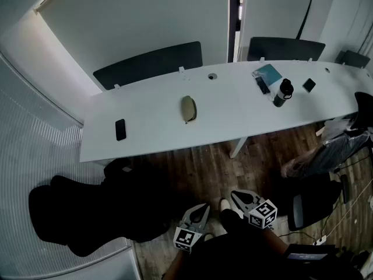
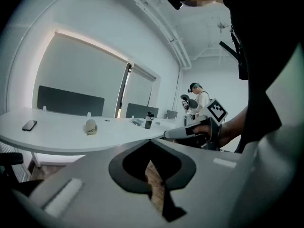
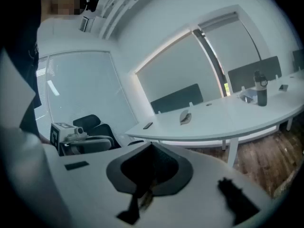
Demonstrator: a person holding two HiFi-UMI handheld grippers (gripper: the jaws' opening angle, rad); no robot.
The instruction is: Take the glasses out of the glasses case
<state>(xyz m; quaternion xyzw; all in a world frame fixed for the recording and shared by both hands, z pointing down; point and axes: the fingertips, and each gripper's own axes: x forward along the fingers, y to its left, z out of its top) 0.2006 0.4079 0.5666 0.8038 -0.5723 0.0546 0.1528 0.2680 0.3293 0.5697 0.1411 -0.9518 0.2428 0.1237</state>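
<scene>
The olive oval glasses case (image 1: pixel 188 108) lies closed midway along the long white desk (image 1: pixel 245 107). Well back from that desk, the left tool (image 1: pixel 203 207) and right tool (image 1: pixel 235 195) are pinched together and empty, likely because the approach hasn't begun.

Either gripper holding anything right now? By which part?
Nothing is held. The left gripper and right gripper are both shut and empty, away from the table; the glasses case lies untouched on it.
</scene>
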